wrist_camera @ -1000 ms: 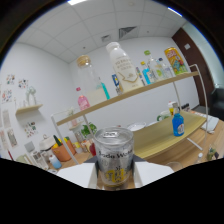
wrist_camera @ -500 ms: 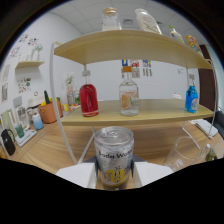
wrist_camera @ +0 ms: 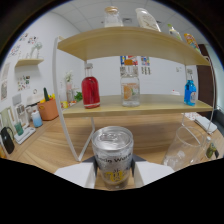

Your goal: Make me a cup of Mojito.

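Tonic water can, silvery aluminium with a pull-tab top, stands upright clenched between the gripper fingers, above a pale wooden table. Beyond rises a two-tier wooden shelf on white rails, holding a red bottle, a clear bottle and a blue bottle. A clear glass stands beside the can.

wooden shelf, red bottle, clear bottle, blue bottle
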The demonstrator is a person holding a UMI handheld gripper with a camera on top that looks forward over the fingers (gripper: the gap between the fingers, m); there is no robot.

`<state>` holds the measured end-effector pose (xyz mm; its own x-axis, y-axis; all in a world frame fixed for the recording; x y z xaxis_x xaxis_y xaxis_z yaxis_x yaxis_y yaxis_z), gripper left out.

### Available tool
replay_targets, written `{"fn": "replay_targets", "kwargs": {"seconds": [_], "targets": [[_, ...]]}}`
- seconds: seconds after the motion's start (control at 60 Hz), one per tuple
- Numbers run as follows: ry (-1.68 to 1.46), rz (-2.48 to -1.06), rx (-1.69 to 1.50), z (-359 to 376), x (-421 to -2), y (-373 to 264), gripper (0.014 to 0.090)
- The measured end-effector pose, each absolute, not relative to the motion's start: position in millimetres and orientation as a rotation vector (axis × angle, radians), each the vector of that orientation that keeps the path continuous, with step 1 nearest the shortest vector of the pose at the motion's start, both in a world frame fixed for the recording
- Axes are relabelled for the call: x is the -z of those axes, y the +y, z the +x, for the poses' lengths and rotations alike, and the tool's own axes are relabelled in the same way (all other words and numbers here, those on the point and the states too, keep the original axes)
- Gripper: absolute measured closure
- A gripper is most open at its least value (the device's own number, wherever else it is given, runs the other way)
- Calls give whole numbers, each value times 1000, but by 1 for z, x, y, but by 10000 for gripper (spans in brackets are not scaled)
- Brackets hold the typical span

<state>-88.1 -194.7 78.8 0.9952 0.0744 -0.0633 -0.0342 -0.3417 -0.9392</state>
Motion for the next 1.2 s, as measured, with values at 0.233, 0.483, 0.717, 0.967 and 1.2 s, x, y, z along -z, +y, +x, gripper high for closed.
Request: {"fn": "replay_targets", "kwargs": {"seconds": [0.233, 0.483, 0.717, 0.967, 1.2], "targets": [[-30, -1945, -153, -99, -95, -205, 191], [-29, -2008, -79, -84, -150, -241, 198], [-7, -2091, -45, -49, -169, -295, 196], [-2, -2180, 65, 4, -134, -335, 191], [-24, -2220, 79, 23, -113, -343, 188]]}}
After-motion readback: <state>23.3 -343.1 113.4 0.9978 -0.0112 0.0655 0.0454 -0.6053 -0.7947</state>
